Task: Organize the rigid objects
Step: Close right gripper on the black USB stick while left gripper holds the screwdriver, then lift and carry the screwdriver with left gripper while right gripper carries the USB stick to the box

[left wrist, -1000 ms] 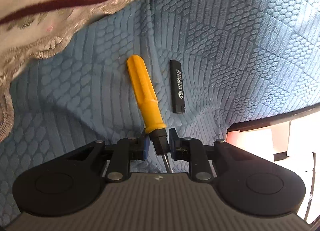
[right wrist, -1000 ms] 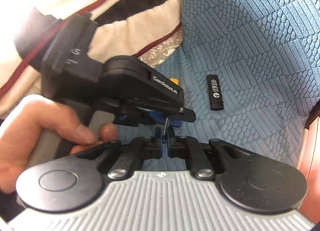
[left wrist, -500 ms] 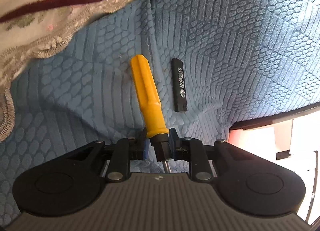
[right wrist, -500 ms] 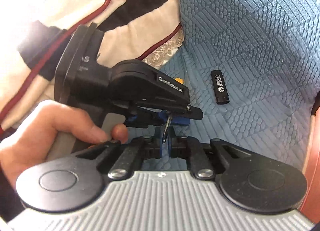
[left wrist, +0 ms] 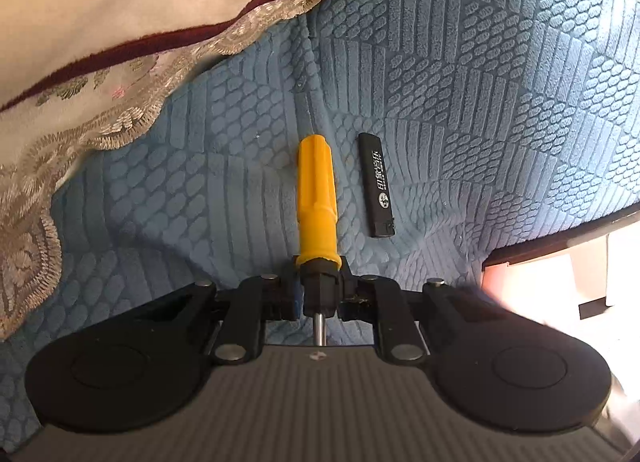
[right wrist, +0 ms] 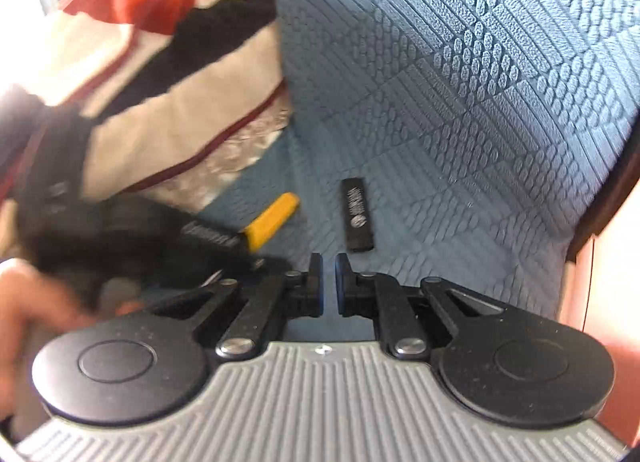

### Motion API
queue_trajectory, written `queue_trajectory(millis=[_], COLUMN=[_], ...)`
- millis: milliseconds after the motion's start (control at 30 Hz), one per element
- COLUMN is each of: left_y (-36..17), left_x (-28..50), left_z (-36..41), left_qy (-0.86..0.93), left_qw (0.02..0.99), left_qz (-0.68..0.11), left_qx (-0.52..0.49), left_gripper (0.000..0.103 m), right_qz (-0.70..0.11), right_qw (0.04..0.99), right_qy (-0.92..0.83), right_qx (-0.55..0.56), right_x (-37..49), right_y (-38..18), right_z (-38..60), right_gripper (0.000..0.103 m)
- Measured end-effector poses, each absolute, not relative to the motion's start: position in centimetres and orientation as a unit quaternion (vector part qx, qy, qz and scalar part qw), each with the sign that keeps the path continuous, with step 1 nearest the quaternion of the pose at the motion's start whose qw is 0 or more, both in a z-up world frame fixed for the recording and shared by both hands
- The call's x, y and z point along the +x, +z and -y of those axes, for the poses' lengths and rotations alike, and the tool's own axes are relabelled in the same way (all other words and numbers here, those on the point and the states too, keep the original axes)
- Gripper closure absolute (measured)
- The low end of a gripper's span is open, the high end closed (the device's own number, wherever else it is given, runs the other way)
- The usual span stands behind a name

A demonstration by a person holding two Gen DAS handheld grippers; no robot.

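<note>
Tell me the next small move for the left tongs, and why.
Probably set the screwdriver down parallel beside the lighter. The left tongs grip its black collar, and the right tongs are shut and empty.

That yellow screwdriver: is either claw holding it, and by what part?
Yes. The left gripper has just closed its jaws on the screwdriver, on the black collar between yellow handle and metal shaft. The right gripper holds nothing.
</note>
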State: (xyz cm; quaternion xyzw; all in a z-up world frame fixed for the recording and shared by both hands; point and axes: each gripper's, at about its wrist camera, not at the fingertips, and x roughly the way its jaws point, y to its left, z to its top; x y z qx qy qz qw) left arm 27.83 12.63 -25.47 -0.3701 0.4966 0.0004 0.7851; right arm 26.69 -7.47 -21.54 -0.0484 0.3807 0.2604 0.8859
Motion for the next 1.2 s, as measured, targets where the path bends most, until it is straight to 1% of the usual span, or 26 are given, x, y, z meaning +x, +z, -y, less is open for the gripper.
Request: queue_trajectory(millis=[200, 233, 267, 300, 333, 600, 767, 833, 867, 900, 933, 1200], left_y=[-25.1, -25.0, -25.0, -25.0, -25.0, -25.0, -24.9, -24.8, -24.8, -24.9, -24.9, -24.7], left_x=[27.8, 27.8, 27.8, 27.8, 27.7, 28.0, 28.0, 27.9, 27.9, 28.0, 28.0, 27.9], left_z=[-12.3, -12.4, -12.4, -12.4, -12.4, -12.4, -12.4, -12.4, -12.4, -12.4, -12.4, -12.2], left_qy=[0.005, 0.005, 0.005, 0.005, 0.005, 0.008, 0.007, 0.006, 0.008, 0.009, 0.009, 0.009], left_qw=[0.792, 0.793, 0.793, 0.793, 0.793, 0.797, 0.799, 0.800, 0.800, 0.799, 0.798, 0.800], left_qz=[-0.495, -0.494, -0.494, -0.494, -0.494, -0.494, -0.495, -0.495, -0.494, -0.494, -0.494, -0.499], left_qx=[-0.359, -0.356, -0.356, -0.356, -0.356, -0.348, -0.342, -0.340, -0.341, -0.343, -0.344, -0.334], left_gripper=[0.085, 0.085, 0.085, 0.085, 0.085, 0.085, 0.085, 0.085, 0.085, 0.085, 0.085, 0.085], right_qz=[-0.379, -0.374, -0.368, -0.364, -0.363, -0.361, -0.365, -0.379, -0.373, -0.373, -0.377, -0.387], right_qw=[0.892, 0.895, 0.899, 0.901, 0.903, 0.905, 0.903, 0.895, 0.896, 0.895, 0.894, 0.895], right_qy=[0.236, 0.233, 0.229, 0.225, 0.221, 0.204, 0.215, 0.222, 0.224, 0.228, 0.229, 0.200], right_qx=[-0.065, -0.064, -0.065, -0.065, -0.065, -0.091, -0.070, -0.075, -0.087, -0.085, -0.081, -0.095], right_x=[30.4, 30.8, 31.3, 31.7, 32.2, 34.2, 35.1, 35.3, 35.1, 35.1, 35.2, 34.3], right_y=[-23.4, -23.6, -23.9, -24.1, -24.4, -26.7, -27.3, -27.8, -27.9, -27.9, -27.8, -27.6], right_z=[7.0, 7.0, 7.0, 6.9, 6.8, 5.3, 5.0, 4.3, 4.0, 3.9, 3.9, 4.8], right_gripper=[0.092, 0.091, 0.079, 0.070, 0.057, 0.058, 0.059, 0.061, 0.069, 0.074, 0.077, 0.077])
